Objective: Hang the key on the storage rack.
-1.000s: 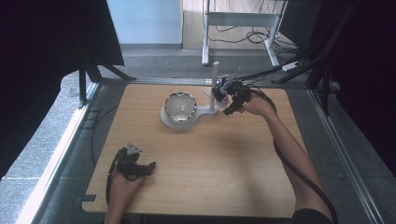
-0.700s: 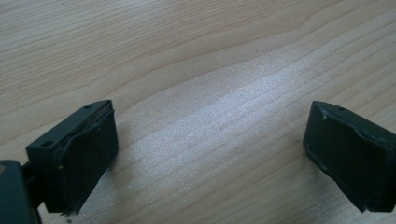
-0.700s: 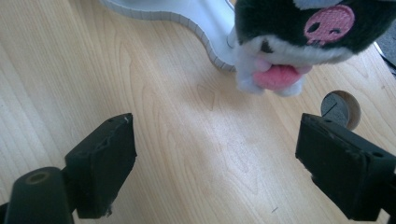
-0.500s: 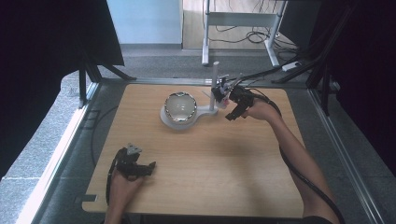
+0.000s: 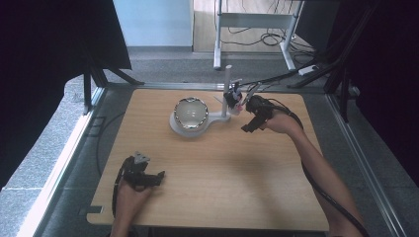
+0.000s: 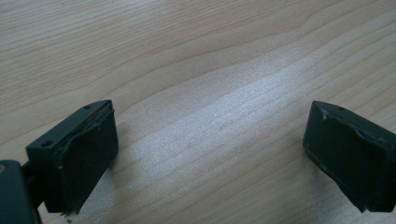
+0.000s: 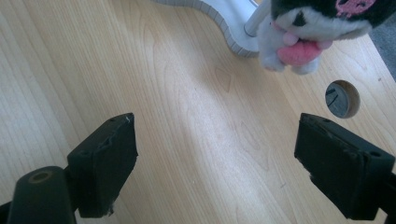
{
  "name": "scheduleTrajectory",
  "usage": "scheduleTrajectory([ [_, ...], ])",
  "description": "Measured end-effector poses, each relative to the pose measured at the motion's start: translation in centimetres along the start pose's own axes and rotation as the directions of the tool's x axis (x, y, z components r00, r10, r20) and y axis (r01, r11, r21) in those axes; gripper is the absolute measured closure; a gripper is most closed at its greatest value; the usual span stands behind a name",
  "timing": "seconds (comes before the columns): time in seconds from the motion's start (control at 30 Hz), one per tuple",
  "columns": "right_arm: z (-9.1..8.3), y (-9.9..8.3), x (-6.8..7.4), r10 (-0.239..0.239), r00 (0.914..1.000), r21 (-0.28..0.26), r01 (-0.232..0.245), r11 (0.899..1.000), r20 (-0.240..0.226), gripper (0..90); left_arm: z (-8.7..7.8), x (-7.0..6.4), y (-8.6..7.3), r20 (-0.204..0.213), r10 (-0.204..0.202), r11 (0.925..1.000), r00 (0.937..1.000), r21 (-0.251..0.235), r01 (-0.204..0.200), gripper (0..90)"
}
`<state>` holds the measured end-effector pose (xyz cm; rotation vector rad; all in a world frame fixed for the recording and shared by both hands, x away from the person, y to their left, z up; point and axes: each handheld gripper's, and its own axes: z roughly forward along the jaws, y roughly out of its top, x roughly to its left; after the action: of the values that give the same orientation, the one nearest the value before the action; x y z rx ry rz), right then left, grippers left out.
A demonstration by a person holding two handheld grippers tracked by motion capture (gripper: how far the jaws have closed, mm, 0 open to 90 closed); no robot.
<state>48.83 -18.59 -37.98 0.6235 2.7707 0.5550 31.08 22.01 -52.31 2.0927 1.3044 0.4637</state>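
This looks like a lab or test room fitted out for recording. A plain light-wood desk (image 5: 217, 187) stands inside a metal frame (image 5: 368, 163), with black curtains (image 5: 44, 44) hanging at the left and right. The floor (image 5: 44, 158) is grey carpet, and at the far side a bare metal table frame (image 5: 257, 22) stands over loose cables (image 5: 269, 37) and a white power strip (image 5: 312, 69). A round cable hole (image 7: 342, 98) is cut into the desk's far right part.
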Motion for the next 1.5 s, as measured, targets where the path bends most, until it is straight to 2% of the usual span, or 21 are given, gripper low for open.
scheduleTrajectory([
  [0.6,-1.3,-3.2,2.1,0.005,0.9999,-0.030,-0.005,1.000,-0.013,12.3,0.0,0.0,0.0,0.000,0.002,1.0000,1.0000,0.002,-0.002,3.2],
  [0.9,-1.9,-5.6,2.9,0.007,1.0000,-0.043,-0.008,0.999,-0.007,12.3,0.0,0.0,0.0,-0.001,0.002,1.0000,1.0000,0.002,-0.002,3.2],
  [1.5,-2.4,-10.9,4.2,0.057,0.9980,-0.058,-0.056,0.997,0.026,12.5,0.0,0.0,0.0,0.000,0.008,1.0000,1.0000,0.003,-0.008,2.8],
])
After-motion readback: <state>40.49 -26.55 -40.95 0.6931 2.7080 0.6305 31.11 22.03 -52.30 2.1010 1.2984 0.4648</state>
